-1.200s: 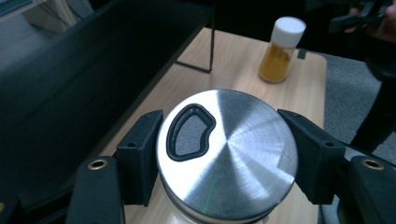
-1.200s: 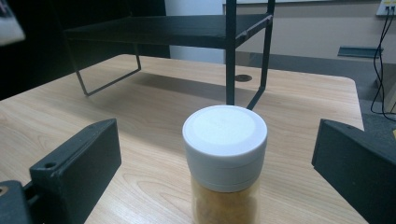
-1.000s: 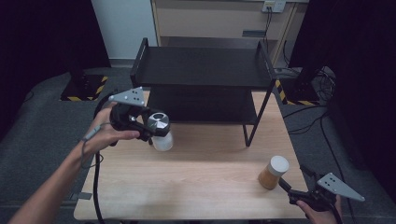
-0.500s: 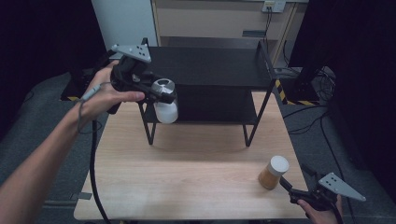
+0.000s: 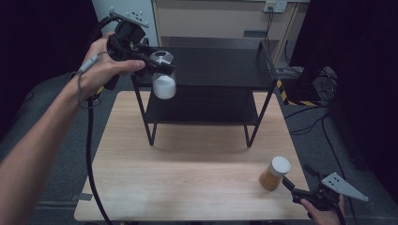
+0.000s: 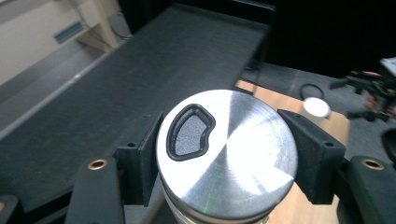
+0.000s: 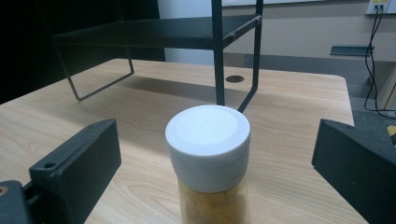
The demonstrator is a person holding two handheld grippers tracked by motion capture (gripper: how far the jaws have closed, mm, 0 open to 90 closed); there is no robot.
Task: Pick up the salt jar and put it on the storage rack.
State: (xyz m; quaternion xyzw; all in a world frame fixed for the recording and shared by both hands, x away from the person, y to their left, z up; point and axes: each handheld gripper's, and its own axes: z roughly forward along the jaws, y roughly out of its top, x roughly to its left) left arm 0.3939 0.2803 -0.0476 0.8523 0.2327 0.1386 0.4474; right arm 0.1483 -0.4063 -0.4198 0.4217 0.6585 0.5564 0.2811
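My left gripper (image 5: 160,61) is shut on a jar (image 5: 164,85) with a brushed silver lid and white contents. I hold the jar in the air at the front left corner of a black two-tier rack (image 5: 220,68), about level with its top shelf. In the left gripper view both pads press the sides of the lid (image 6: 226,154) over the dark shelf top. Near the table's front right corner stands a jar of orange powder (image 5: 274,174) with a white lid. My right gripper (image 5: 295,174) is open just behind it, and its pads stay clear of the jar (image 7: 208,140).
The rack stands at the back of the wooden table (image 5: 187,178), with a lower shelf (image 5: 202,105) under the top one. Cables and a yellow-black striped edge (image 5: 283,87) lie on the floor to the right. A beige cabinet (image 5: 211,18) stands behind the rack.
My left hand has lifted the silver-lidded jar from just above the table up and back to the level of the rack's top shelf. The right gripper and the orange jar have stayed put.
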